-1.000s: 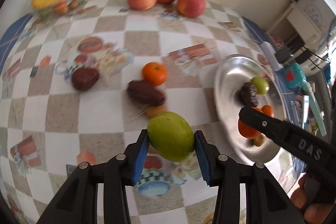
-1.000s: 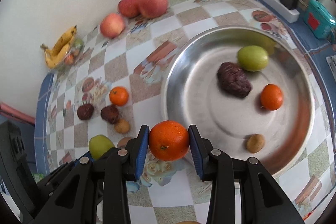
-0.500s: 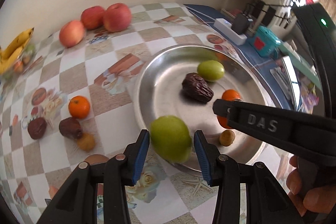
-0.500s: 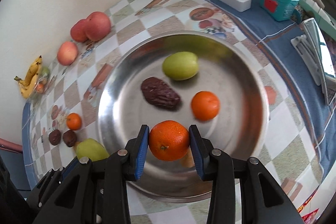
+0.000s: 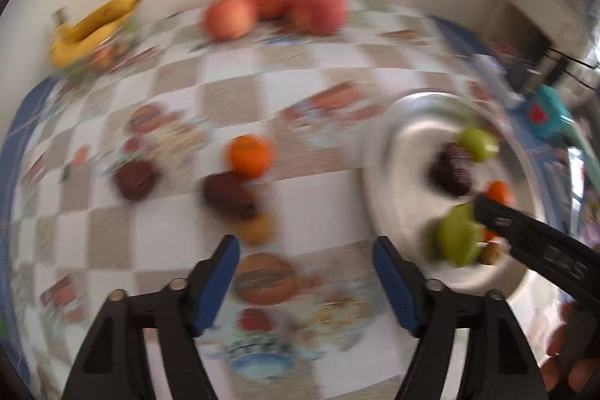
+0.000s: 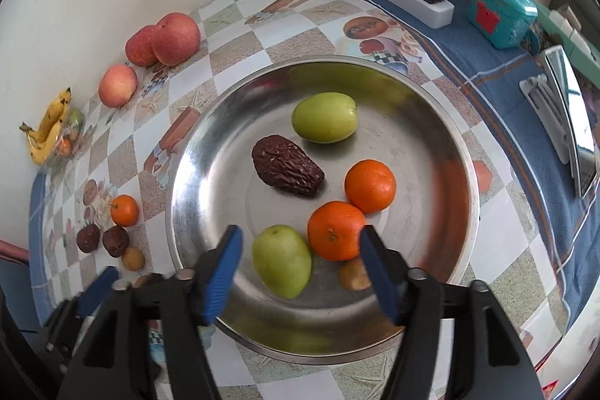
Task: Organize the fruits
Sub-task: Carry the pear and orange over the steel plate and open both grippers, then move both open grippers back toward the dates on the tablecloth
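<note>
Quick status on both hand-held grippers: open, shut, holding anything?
Left hand-held gripper: open, jaws just opened, nothing between them.
Right hand-held gripper: open, jaws just opened, orange released onto the metal plate.

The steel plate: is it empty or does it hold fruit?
It holds fruit: the plate carries two green fruits, two oranges, a wrinkled brown date and a small brown fruit.

Shiny metal tray (image 6: 195, 152), wrinkled matt date (image 6: 287, 171), glossy tablecloth (image 6: 240, 36)
</note>
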`<state>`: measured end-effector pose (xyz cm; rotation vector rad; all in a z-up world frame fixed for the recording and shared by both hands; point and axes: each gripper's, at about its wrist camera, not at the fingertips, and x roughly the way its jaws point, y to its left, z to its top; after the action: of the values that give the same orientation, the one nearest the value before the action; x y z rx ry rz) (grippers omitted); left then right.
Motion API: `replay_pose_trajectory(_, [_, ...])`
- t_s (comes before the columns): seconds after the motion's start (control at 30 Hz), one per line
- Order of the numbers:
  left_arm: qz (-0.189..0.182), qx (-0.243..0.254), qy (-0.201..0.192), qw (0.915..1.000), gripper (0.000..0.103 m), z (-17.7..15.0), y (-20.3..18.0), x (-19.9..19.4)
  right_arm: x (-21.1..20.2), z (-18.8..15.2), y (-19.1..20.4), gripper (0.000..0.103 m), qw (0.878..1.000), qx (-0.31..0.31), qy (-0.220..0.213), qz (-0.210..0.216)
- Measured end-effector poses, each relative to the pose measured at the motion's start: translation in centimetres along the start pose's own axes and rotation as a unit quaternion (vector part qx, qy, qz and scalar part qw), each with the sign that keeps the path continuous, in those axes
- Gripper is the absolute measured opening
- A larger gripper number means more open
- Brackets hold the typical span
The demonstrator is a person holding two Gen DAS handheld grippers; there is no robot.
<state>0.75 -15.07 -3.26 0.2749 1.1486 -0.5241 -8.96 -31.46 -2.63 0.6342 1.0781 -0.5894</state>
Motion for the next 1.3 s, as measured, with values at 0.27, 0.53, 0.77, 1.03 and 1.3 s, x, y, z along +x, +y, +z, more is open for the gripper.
replay_pose_trajectory(0.27, [0.087,-0.071,0.002,0.9937,0.103,-0.3,5.5,0.2,-0.2,-0.6,3.1,0.084,0.996,-0.076,-0.030,-0.020])
replay_pose_trajectory(0.53, [0.121,-0.122,0.006,0.9851,0.103,-0.3,10.4,-0.7,-0.1,-1.3,6.1,0.095,0.993,-0.112,-0.035,-0.020])
replay_pose_trajectory(0.77, [0.143,-0.175,0.001,0.9742,0.103,-0.6,14.6,-1.7,0.3,-2.5,9.7,0.095,0.989,-0.147,-0.027,-0.016])
replay_pose_trajectory(1.03, [0.165,-0.219,-0.007,0.9616,0.103,-1.2,18.7,-3.0,0.9,-4.2,13.9,0.095,0.981,-0.194,-0.014,0.000])
replay_pose_trajectory(1.3, [0.162,-0.256,-0.008,0.9531,0.103,-1.8,21.0,-3.5,1.4,-4.9,15.9,0.095,0.980,-0.196,-0.002,0.025])
